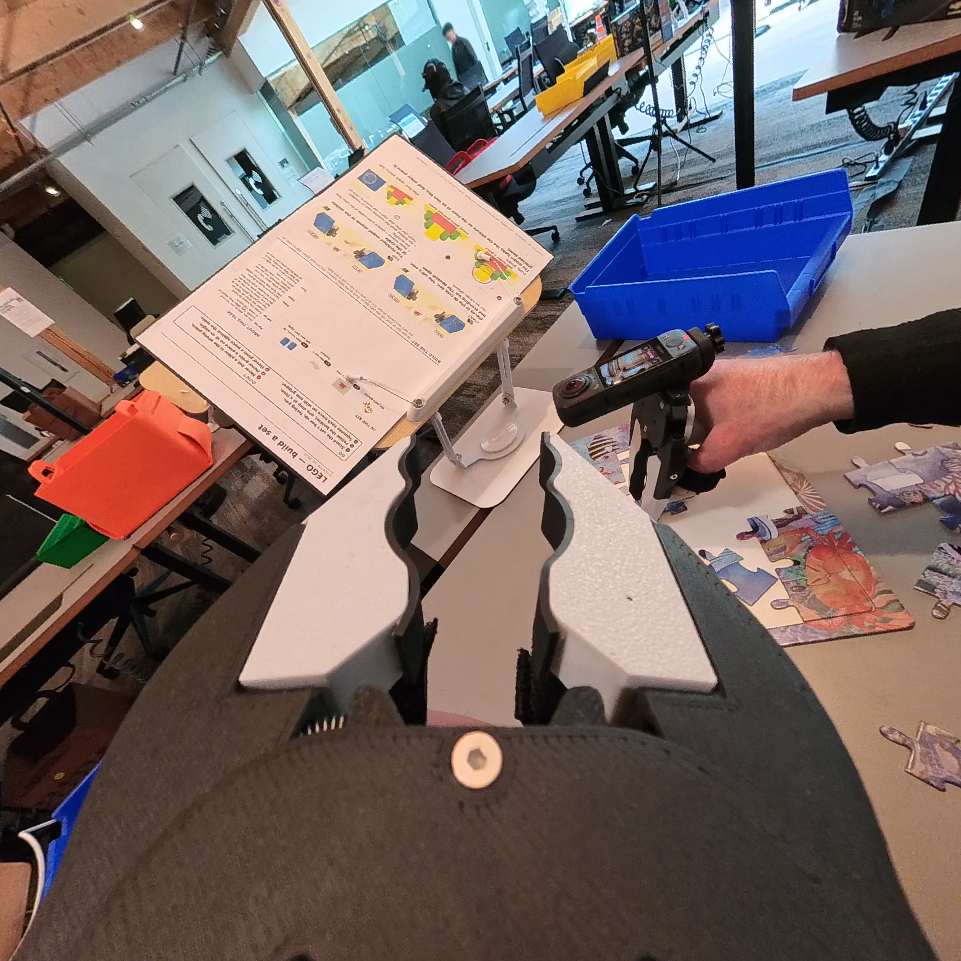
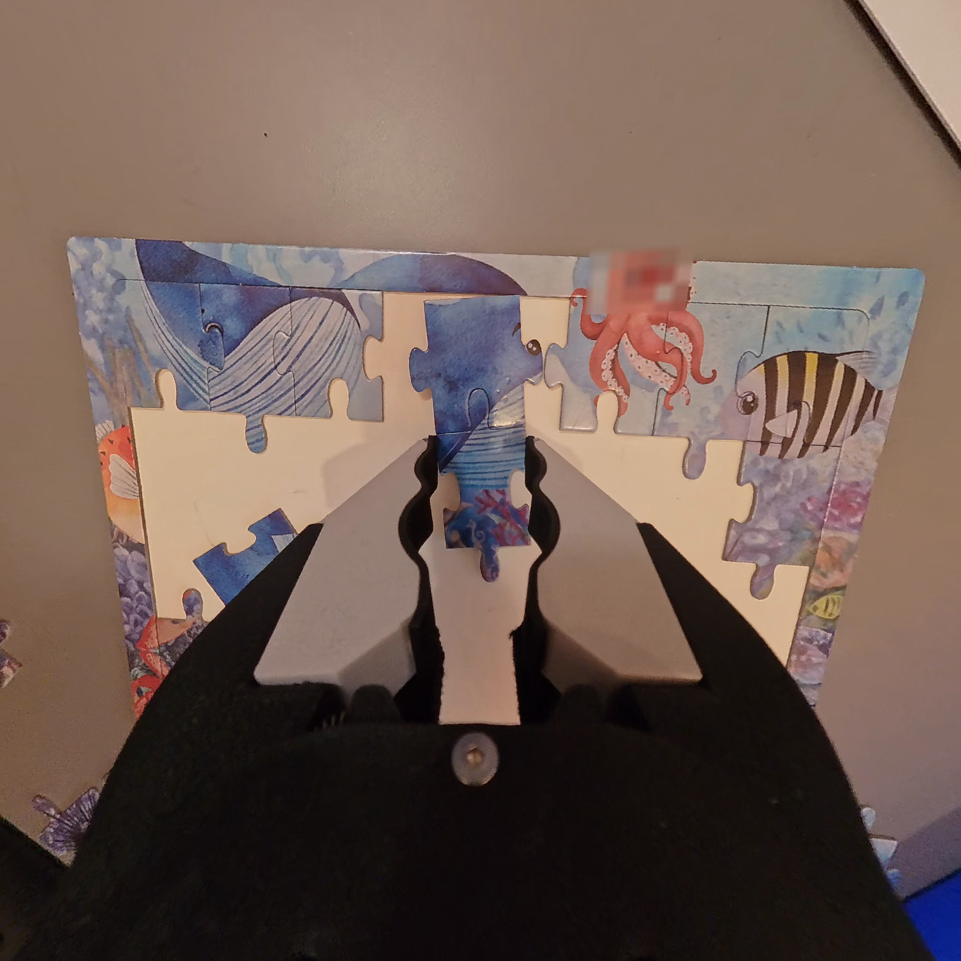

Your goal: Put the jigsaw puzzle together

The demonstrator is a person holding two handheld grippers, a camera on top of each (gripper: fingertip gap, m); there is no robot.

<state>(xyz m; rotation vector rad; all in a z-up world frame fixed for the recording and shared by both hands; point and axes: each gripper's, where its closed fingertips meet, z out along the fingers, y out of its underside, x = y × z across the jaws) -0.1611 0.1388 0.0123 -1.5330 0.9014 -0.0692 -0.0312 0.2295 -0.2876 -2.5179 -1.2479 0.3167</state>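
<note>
The puzzle tray (image 2: pixel 208 468) lies on the grey table with a cream bare middle. Whale pieces (image 2: pixel 249 353) fill its top left; octopus (image 2: pixel 624 353) and striped fish (image 2: pixel 801 395) pieces fill its top right. My right gripper (image 2: pixel 478 442) is shut on a striped and coral piece (image 2: pixel 483 494) that is joined to a blue whale-head piece (image 2: pixel 473 353), which lies in the top-row gap. A loose blue piece (image 2: pixel 244 556) lies in the tray. My left gripper (image 1: pixel 478 452) is open and empty, off the tray's left. The right gripper (image 1: pixel 652 499) also shows there, pointing down.
Loose pieces (image 1: pixel 910 478) (image 1: pixel 931 754) lie on the table right of the tray (image 1: pixel 728 494). Crab pieces (image 1: pixel 832 577) sit in its near corner. A blue bin (image 1: pixel 717 275) stands behind. A booklet stand (image 1: pixel 338 312) is ahead; an orange box (image 1: pixel 125 463) is on the left. Across from one pair of fingers to the other is roughly 35 centimetres.
</note>
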